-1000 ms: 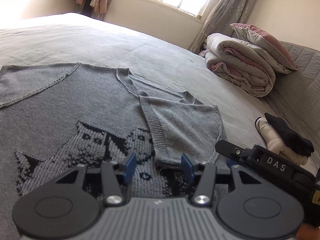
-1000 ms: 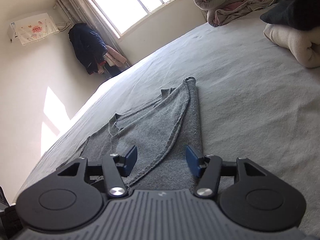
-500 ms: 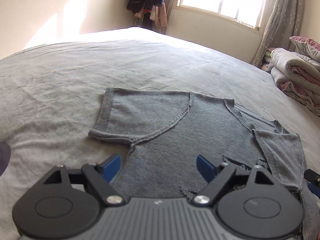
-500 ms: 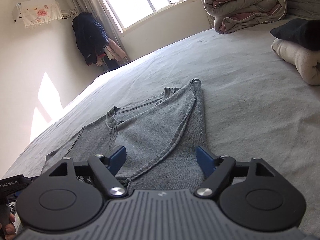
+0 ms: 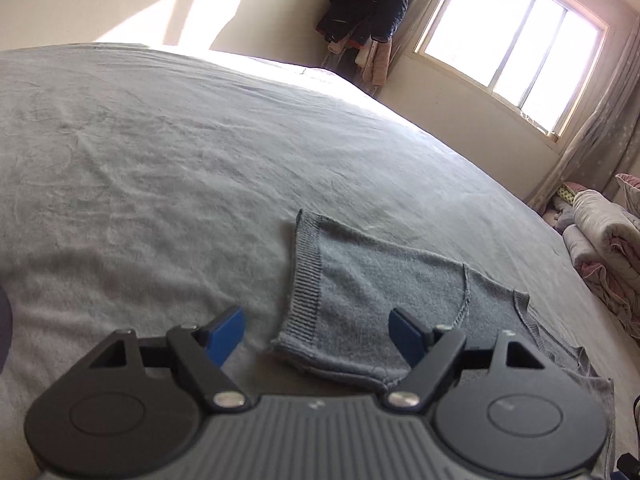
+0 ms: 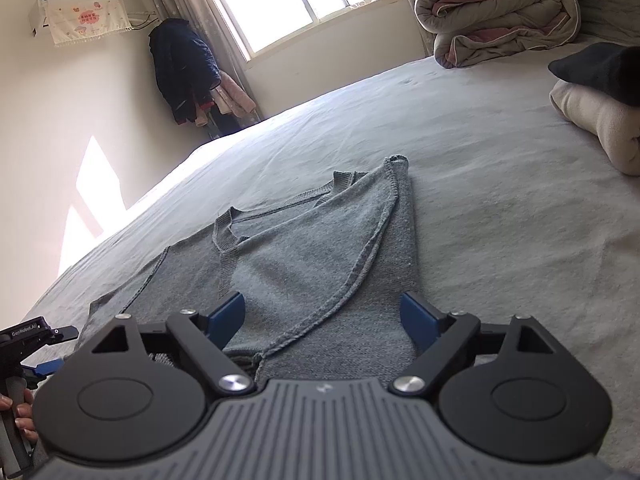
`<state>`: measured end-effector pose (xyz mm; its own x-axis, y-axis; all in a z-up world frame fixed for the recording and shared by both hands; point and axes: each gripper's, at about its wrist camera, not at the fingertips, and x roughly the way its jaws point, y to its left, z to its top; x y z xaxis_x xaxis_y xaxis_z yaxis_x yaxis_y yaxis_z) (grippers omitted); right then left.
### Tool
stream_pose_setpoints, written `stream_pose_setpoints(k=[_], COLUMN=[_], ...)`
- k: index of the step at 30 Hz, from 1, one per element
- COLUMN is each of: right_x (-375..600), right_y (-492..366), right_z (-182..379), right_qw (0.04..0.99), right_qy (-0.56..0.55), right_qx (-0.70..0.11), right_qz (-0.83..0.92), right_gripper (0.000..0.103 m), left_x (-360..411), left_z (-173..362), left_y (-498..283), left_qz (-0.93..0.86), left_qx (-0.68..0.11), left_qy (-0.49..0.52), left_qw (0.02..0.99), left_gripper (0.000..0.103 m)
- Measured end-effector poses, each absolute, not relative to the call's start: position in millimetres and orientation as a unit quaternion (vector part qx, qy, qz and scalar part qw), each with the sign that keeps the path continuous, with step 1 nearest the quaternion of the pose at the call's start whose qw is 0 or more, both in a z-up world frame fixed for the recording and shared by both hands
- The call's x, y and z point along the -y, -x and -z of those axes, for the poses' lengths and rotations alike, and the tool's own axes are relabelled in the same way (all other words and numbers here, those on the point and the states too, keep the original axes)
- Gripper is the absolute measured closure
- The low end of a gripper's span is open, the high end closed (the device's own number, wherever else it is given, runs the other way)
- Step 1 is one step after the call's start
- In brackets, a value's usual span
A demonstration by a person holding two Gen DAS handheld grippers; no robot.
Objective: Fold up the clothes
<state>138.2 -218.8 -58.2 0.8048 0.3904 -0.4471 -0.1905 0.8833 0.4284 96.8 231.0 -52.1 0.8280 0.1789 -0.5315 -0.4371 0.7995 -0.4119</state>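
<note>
A grey knit sweater (image 6: 304, 264) lies flat on the bed, its right sleeve folded in across the body. My right gripper (image 6: 326, 320) hovers low over the sweater's near part; its jaws are opening, and the cloth lies under them unpinched. In the left wrist view the other sleeve (image 5: 384, 288) lies spread out, its ribbed cuff (image 5: 308, 276) towards me. My left gripper (image 5: 316, 330) stands wide over the cuff's near corner; its jaws are closing, and the pads do not touch the cloth. The left gripper (image 6: 24, 344) also shows at the right wrist view's left edge, held by a hand.
The bed sheet (image 5: 160, 184) stretches wide to the left and far side. A rolled duvet (image 6: 500, 12) lies at the head end, with folded cream and black clothes (image 6: 592, 120) nearer on the right. Coats (image 6: 184, 68) hang in the corner by the window.
The left gripper has swung left, from the sweater's patterned front to the spread sleeve's cuff, and its jaws stand wider. The right gripper stayed put and its jaws have spread.
</note>
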Motion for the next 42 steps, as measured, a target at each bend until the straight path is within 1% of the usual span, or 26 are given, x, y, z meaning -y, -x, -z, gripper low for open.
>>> stream_pose_setpoints(k=[1,3,8,9,10,11,12,22,27,33,38,41,42], right_x=[218,218,218,218,218,218,218,220,220,221,221,221,220], right_y=[-138,-138,-139,-139,-139,-139,-139,-139,-140,-140,-140,-141,-141], right_z=[58,58,59,59,59,59,59,59,59,58,58,59,58], right_qw=[0.932,0.932,0.931,0.931,0.931,0.931,0.931,0.930,0.929,0.929,0.928,0.928,0.928], right_qy=[-0.184,-0.183,-0.183,-0.182,-0.182,-0.182,-0.182,-0.185,-0.188,-0.191,-0.192,-0.192,-0.192], right_qx=[-0.271,-0.271,-0.272,-0.272,-0.272,-0.272,-0.272,-0.272,-0.272,-0.272,-0.272,-0.272,-0.272], right_qz=[-0.156,-0.156,-0.158,-0.158,-0.158,-0.159,-0.159,-0.162,-0.163,-0.164,-0.165,-0.165,-0.165], right_gripper=[0.015,0.015,0.013,0.013,0.013,0.013,0.013,0.012,0.012,0.012,0.011,0.011,0.011], left_x=[-235,-240,-246,-246,-247,-248,-249,-208,-177,-132,-99,-85,-82], left_z=[54,59,64,64,64,64,63,18,7,17,36,40,39], left_y=[-97,-100,-108,-110,-114,-117,-120,-141,-152,-167,-175,-172,-170], left_qz=[-0.159,-0.148,-0.129,-0.127,-0.125,-0.123,-0.120,-0.051,-0.005,0.047,0.113,0.154,0.161], left_qx=[-0.231,-0.220,-0.214,-0.217,-0.223,-0.229,-0.234,-0.235,-0.248,-0.283,-0.331,-0.344,-0.343], left_qy=[0.284,0.317,0.361,0.364,0.367,0.370,0.372,0.314,0.285,0.261,0.244,0.233,0.227], left_qw=[0.917,0.911,0.899,0.897,0.894,0.892,0.890,0.919,0.926,0.922,0.904,0.897,0.897], left_gripper=[0.030,0.036,0.053,0.061,0.075,0.083,0.096,0.097,0.097,0.097,0.097,0.095,0.090])
